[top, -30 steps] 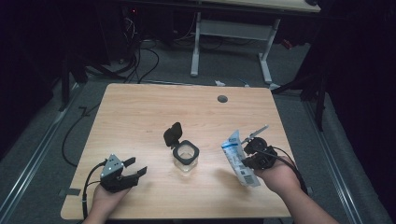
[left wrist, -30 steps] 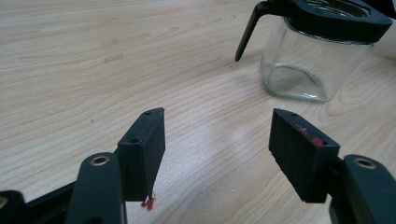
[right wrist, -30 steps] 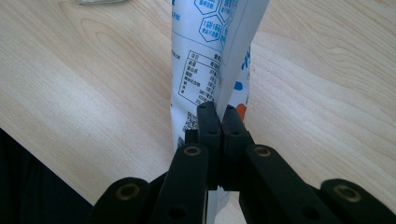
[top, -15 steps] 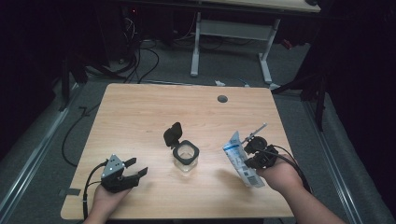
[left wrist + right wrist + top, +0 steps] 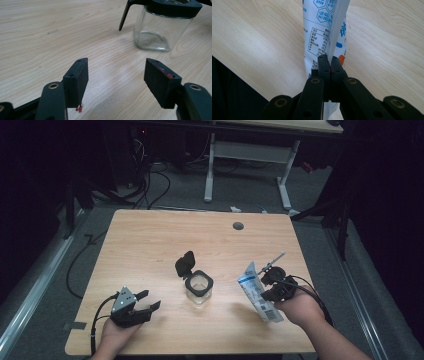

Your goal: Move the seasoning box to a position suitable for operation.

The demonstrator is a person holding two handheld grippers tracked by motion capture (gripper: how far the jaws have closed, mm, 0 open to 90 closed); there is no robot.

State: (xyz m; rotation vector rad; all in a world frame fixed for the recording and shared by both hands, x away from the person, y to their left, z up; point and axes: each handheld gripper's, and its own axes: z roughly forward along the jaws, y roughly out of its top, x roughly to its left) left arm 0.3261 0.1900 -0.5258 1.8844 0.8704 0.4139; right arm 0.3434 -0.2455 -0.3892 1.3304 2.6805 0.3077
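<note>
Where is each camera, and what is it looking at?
High view: above the table, looking forward and down; both hands and forearms show.
Left gripper view: on the left gripper, looking along its open jaws at the jar.
Right gripper view: on the right gripper, jaws shut on the packet.
High and left gripper views share the jar.
</note>
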